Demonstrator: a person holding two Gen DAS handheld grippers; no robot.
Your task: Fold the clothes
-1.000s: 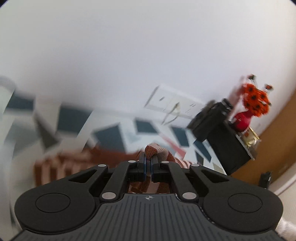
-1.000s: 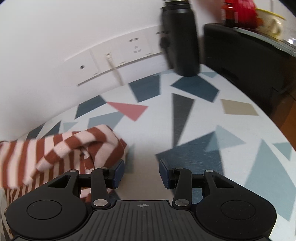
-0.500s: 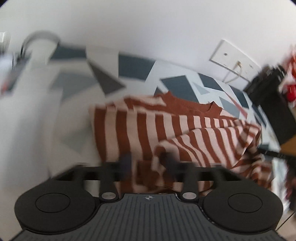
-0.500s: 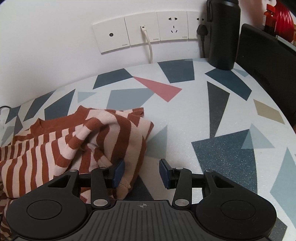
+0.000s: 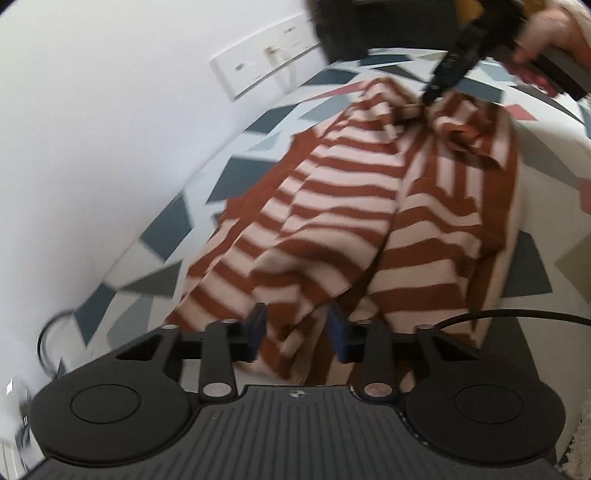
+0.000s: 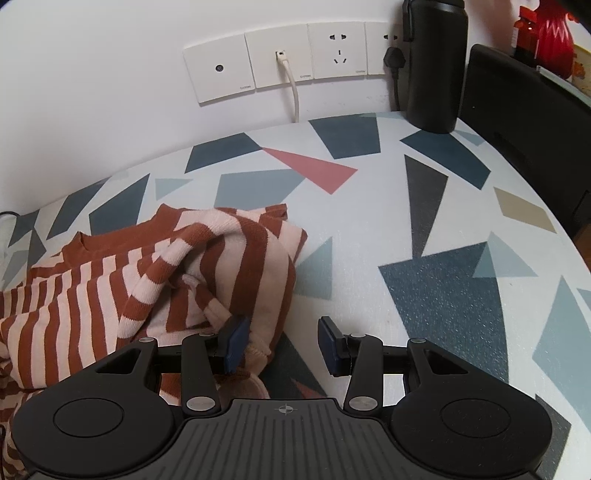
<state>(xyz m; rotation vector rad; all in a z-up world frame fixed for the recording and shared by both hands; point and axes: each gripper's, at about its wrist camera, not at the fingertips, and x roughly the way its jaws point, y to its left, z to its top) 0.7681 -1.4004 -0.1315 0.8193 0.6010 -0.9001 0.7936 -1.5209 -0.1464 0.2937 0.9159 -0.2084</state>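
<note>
Currently both my grippers, left gripper (image 5: pixel 295 328) and right gripper (image 6: pixel 282 341), gape wide, holding nothing; the striped sweater (image 6: pixel 155 280) lies rumpled at my nine o'clock. I'd pinch one hem corner cleanly before folding.

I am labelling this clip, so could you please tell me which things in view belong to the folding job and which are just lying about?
Part of the job:
- striped sweater, crumpled on the patterned table
- left gripper, open
- right gripper, open

Just lying about:
- black bottle
- wall sockets with white cable
- black box
- red vase
</note>
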